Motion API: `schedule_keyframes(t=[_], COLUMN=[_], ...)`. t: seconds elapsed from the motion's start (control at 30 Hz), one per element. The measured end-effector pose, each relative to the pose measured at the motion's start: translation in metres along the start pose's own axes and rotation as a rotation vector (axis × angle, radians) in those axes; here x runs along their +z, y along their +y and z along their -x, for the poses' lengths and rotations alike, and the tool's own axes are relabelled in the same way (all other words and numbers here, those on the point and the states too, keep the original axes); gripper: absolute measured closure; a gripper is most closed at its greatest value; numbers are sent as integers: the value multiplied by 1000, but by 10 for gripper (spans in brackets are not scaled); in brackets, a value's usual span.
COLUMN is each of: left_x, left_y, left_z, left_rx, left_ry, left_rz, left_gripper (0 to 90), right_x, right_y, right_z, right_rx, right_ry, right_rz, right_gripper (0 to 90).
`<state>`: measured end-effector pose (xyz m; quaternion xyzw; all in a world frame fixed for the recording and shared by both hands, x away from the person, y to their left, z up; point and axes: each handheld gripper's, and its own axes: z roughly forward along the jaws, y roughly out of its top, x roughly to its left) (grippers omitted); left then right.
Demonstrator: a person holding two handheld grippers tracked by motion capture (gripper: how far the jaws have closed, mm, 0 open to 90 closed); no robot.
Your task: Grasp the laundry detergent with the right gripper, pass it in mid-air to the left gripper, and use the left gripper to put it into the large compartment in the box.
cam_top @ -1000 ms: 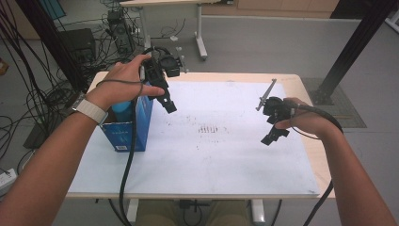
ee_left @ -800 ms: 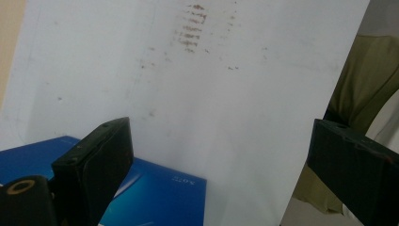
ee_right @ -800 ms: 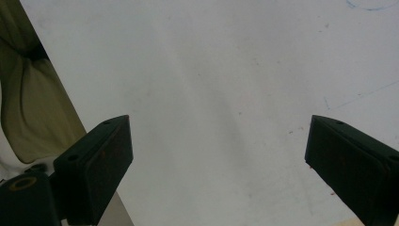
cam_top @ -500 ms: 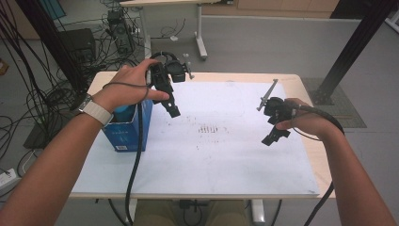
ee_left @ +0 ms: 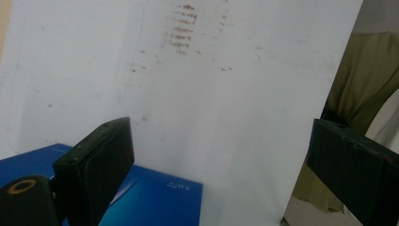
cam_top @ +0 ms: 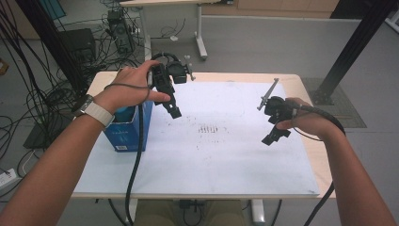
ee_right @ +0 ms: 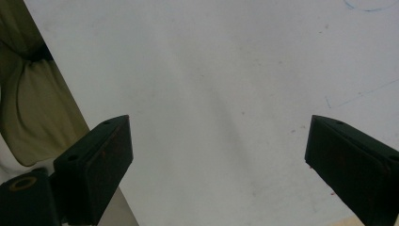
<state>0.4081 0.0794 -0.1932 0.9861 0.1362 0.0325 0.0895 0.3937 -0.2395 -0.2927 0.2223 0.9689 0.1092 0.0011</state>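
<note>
My left gripper (cam_top: 174, 111) hangs above the white sheet (cam_top: 211, 150), just right of an upright blue box (cam_top: 123, 131). In the left gripper view my left gripper (ee_left: 221, 141) is wide open with nothing between its jaws. The blue box (ee_left: 155, 195) lies low at the left there, under the left jaw. My right gripper (cam_top: 272, 137) hovers over the sheet's right side. In the right gripper view my right gripper (ee_right: 219, 134) is also wide open and holds nothing, above bare white sheet (ee_right: 226, 70).
Dark smudges (cam_top: 209, 129) mark the sheet's middle. The sheet covers most of a light wooden table (cam_top: 301, 80). Cables and equipment (cam_top: 113, 28) crowd the floor at the back left. A black post (cam_top: 350, 52) stands at the right. Olive clothing (ee_left: 362, 75) lies past the near edge.
My left gripper has shifted a little to the right, from over the blue box toward the sheet. The right gripper has stayed in place.
</note>
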Motion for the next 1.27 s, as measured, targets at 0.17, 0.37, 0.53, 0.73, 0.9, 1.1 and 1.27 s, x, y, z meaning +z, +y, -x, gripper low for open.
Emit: schedule_keyframes(t=[0.17,0.37,0.53,0.73,0.9,1.1,1.27], left_x=[1,2,2,3,5,5,4], left_y=[0,0,-2,-4,-6,-6,-6], left_z=[1,0,-1,-2,-3,-4,-3], left_rx=[-5,-8,-15,-22,-24,-25,-25], left_ry=[-5,-3,-4,-4,-7,-7,-5], left_rz=[-5,-2,2,6,10,9,12], left_gripper=[84,88,88,90,91,92,92], right_x=[0,1,2,2,3,4,4], right_y=[1,2,4,6,6,6,6], right_z=[-1,0,0,-1,-2,-2,-3], right_rx=[-5,-10,-13,-15,-12,-12,-13], right_ry=[3,1,2,0,3,1,-1], right_rz=[2,2,0,1,-1,-2,1], right_gripper=[81,81,81,81,81,80,81])
